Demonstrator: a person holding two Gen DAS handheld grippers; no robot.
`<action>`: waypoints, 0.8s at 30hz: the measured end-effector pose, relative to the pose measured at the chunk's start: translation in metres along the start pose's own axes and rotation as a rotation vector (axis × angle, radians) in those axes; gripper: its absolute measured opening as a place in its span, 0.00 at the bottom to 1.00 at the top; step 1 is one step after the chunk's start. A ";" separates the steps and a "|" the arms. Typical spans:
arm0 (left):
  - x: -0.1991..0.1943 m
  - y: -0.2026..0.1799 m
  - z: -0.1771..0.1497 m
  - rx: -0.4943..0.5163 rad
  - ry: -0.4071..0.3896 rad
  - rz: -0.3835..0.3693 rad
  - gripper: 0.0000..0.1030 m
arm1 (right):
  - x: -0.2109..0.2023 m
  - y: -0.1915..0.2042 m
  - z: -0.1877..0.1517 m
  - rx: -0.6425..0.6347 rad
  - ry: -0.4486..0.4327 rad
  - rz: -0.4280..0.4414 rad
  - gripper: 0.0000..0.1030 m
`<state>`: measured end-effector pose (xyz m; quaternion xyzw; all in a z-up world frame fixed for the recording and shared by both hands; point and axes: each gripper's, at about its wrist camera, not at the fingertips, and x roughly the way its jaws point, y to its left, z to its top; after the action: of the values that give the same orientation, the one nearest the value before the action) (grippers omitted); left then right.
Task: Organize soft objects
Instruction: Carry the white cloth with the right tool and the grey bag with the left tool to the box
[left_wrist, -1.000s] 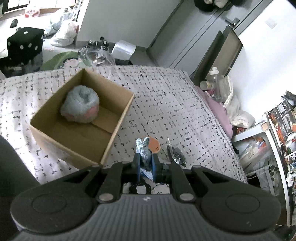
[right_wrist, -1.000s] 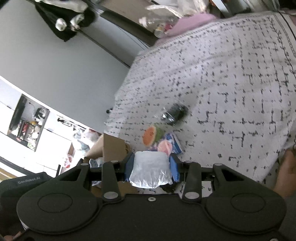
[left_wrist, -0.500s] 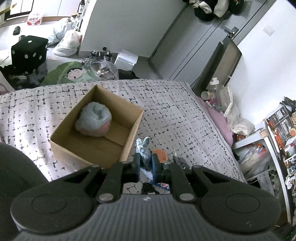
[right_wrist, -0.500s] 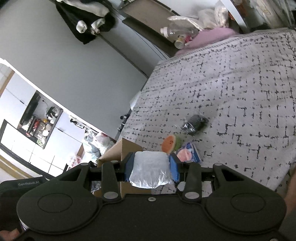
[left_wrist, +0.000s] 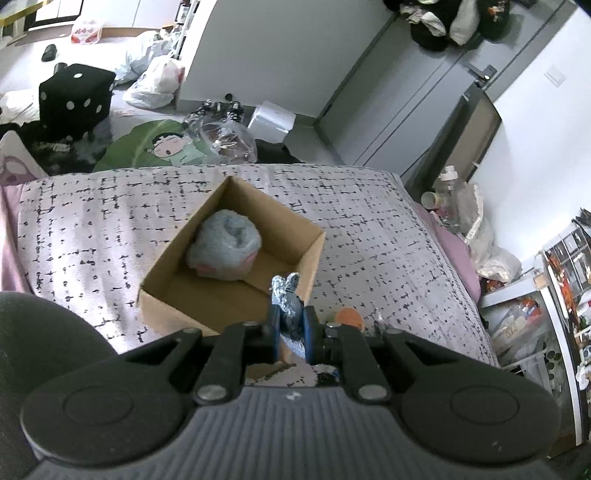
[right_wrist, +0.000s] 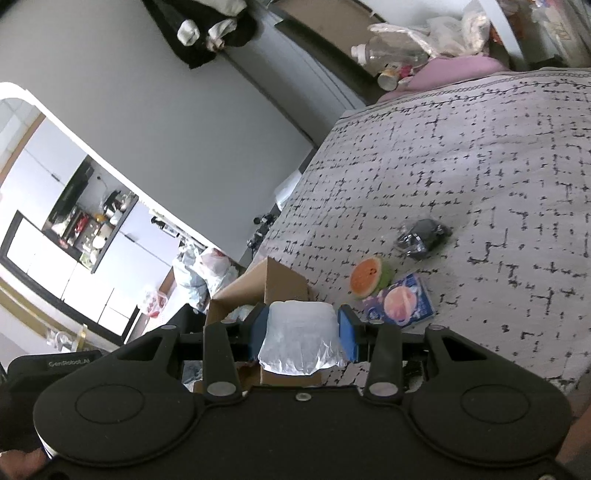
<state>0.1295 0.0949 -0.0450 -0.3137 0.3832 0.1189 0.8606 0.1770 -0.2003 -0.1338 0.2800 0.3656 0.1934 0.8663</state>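
Reading the only legible print first, I make out "GenRobot.AI" on the dark housing at the lower left of the right wrist view; the writing on the blue-and-pink flat packet (right_wrist: 400, 303) lying on the bed is too small for me to read.

My left tool (left_wrist: 290, 326) is pressed together on a small grey-blue crinkled soft toy (left_wrist: 286, 301), which sits in front of the near right wall of the open brown cardboard box (left_wrist: 314, 258). My right tool (right_wrist: 302, 330) pinches a white soft pack wrapped in clear plastic (right_wrist: 301, 339) between its blue pads, just in front of the same box (right_wrist: 282, 284).

Only the left view looks into the box, where a fluffy grey-blue and pink plush ball (left_wrist: 223, 247) rests on the floor of it toward the far corner. It also shows a black cube with white dots (left_wrist: 75, 98) on the room floor beyond the bed.

Only the right view shows clearly what lies on the white black-flecked bedspread (right_wrist: 480, 166): a watermelon-slice soft toy (right_wrist: 369, 277) touching the packet, and a dark object in a clear bag (right_wrist: 423, 238) nearby.
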 end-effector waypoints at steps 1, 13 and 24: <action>0.001 0.003 0.001 -0.006 0.002 0.001 0.11 | 0.003 0.001 -0.001 -0.003 0.004 -0.002 0.39; 0.031 0.042 0.012 -0.070 0.052 0.003 0.11 | 0.036 0.016 -0.009 -0.002 0.056 -0.013 0.39; 0.065 0.070 0.022 -0.101 0.108 -0.006 0.11 | 0.078 0.035 -0.023 -0.010 0.102 -0.010 0.39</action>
<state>0.1551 0.1610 -0.1130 -0.3638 0.4219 0.1183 0.8220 0.2063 -0.1236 -0.1665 0.2634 0.4097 0.2049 0.8490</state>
